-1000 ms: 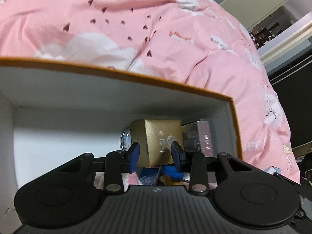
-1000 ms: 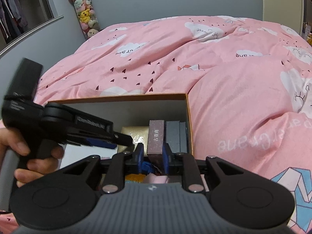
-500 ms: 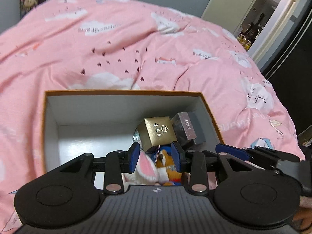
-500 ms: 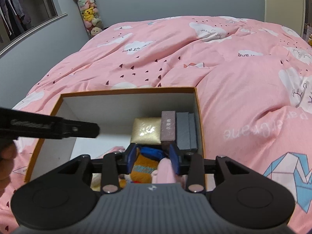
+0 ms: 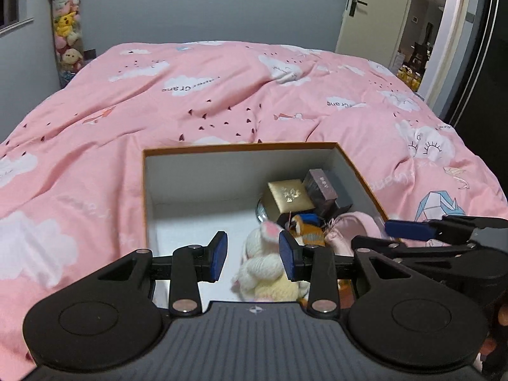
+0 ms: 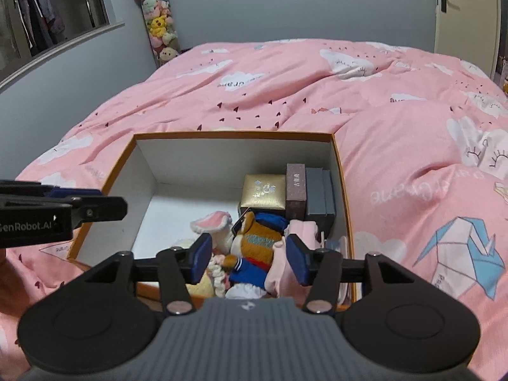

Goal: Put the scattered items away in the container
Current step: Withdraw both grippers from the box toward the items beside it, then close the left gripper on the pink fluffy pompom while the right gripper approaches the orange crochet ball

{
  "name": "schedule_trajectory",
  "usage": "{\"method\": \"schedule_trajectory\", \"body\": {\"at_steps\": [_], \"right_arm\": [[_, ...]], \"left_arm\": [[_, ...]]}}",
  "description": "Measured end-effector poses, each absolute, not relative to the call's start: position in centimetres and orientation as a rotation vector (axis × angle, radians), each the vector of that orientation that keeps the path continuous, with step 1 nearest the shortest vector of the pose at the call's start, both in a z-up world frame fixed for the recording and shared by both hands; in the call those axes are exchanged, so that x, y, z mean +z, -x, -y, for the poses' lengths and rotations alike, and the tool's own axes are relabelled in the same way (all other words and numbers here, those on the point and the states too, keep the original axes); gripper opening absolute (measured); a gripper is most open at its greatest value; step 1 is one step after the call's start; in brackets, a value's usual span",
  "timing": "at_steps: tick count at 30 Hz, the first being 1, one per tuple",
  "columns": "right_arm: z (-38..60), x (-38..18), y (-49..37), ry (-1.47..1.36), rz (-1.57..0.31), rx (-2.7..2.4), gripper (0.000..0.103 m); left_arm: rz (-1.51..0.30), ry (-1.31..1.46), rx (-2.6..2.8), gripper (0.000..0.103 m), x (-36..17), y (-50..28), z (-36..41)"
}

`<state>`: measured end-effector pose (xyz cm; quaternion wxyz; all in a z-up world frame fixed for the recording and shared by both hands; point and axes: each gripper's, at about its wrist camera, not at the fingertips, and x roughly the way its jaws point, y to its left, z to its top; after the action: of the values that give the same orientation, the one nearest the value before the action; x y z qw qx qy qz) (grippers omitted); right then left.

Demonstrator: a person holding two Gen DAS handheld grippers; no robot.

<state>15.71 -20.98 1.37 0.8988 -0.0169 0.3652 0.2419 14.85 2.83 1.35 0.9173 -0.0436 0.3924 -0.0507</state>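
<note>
An orange-rimmed white box lies on the bed. In its right part are a gold box, a mauve box, a grey box, an orange bear plush, a white bunny plush and a pink cloth item. My left gripper hangs open over the box's near edge, above the bunny, holding nothing. My right gripper hovers above the plush pile; its jaws are opening and the pads press on nothing. Its blue fingertip shows at the right of the left wrist view.
A pink cloud-print duvet covers the whole bed around the box. A clear tube of plush toys stands in the far corner. A door is at the back right, and a dark wardrobe lies to the right.
Both grippers have drawn back and risen from inside the box, so the whole box and bed now show. The right jaws have spread wider. The left jaws keep their gap.
</note>
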Motion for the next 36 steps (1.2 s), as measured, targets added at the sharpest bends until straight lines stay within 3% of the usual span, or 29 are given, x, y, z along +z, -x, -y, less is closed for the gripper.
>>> {"method": "schedule_trajectory", "body": {"at_steps": [6, 9, 14, 15, 18, 21, 36], "right_arm": [[22.1, 1.3, -13.3, 0.002, -0.776, 0.575, 0.065], [22.3, 0.6, -12.3, -0.034, -0.827, 0.624, 0.065], [21.8, -2.1, -11.3, -0.027, -0.946, 0.641, 0.063], [21.7, -2.8, -11.3, -0.026, -0.975, 0.624, 0.059], [21.9, -4.7, -11.2, -0.038, -1.055, 0.578, 0.056], [22.1, -5.9, -10.8, -0.038, -1.105, 0.547, 0.055], [23.1, -8.5, -11.6, -0.086, -1.199, 0.489, 0.051]], "left_arm": [[-0.878, 0.133, -0.184, 0.041, 1.0, -11.9, -4.4], [-0.917, 0.115, -0.206, 0.046, 0.2, -10.6, -4.7], [-1.020, 0.156, -0.229, 0.048, -2.8, -9.3, -4.8], [-1.039, 0.176, -0.232, 0.048, -3.5, -9.2, -4.7], [-1.071, 0.248, -0.259, 0.061, -5.1, -8.9, -4.4], [-1.086, 0.278, -0.295, 0.066, -6.2, -8.7, -3.6], [-1.283, 0.309, -0.287, 0.068, -11.6, -10.3, -1.3]]}}
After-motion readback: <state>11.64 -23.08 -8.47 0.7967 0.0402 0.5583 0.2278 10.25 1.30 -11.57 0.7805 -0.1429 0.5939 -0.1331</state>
